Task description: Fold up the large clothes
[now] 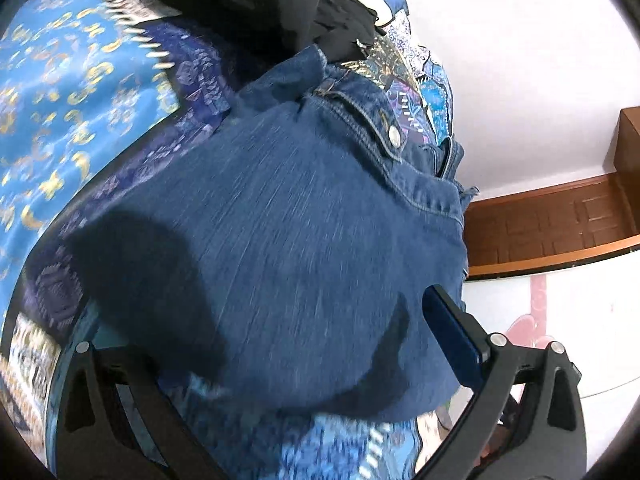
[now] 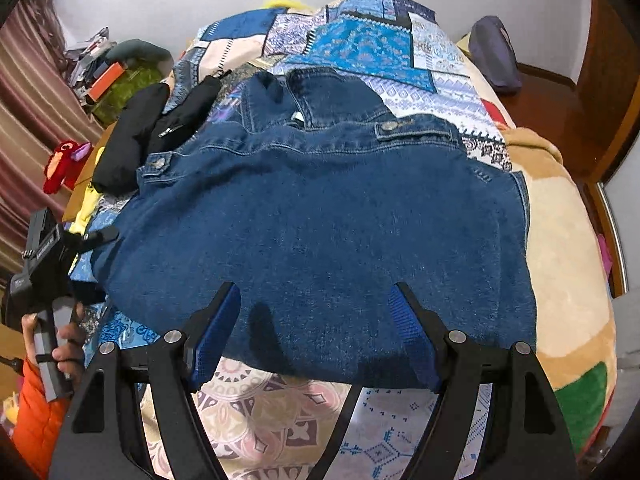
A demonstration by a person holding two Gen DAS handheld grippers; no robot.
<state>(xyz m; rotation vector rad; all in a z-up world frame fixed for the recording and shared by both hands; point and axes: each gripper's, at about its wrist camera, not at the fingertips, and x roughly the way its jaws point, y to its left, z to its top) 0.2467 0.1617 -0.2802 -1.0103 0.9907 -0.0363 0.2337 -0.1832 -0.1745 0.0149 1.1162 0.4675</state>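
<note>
A blue denim jacket [image 2: 320, 216] lies spread flat on the bed, collar at the far side. My right gripper [image 2: 314, 292] hovers open over its near hem, blue pads [image 2: 216, 332] wide apart and nothing pinched. At the jacket's left edge a hand in an orange sleeve holds my left gripper [image 2: 44, 256]. In the left wrist view the denim jacket [image 1: 300, 208] fills the space between my left gripper's [image 1: 272, 320] widely spread fingers. One blue pad [image 1: 452, 340] shows at the right. The other pad is hidden by shadow and blur.
A patchwork quilt [image 2: 360, 44] covers the bed, with a beige blanket [image 2: 572, 240] at the right edge. A black garment [image 2: 132, 136] lies left of the jacket. A red plush toy [image 2: 60, 164], clutter and curtains stand at the left; a dark bag [image 2: 494, 56] lies far right.
</note>
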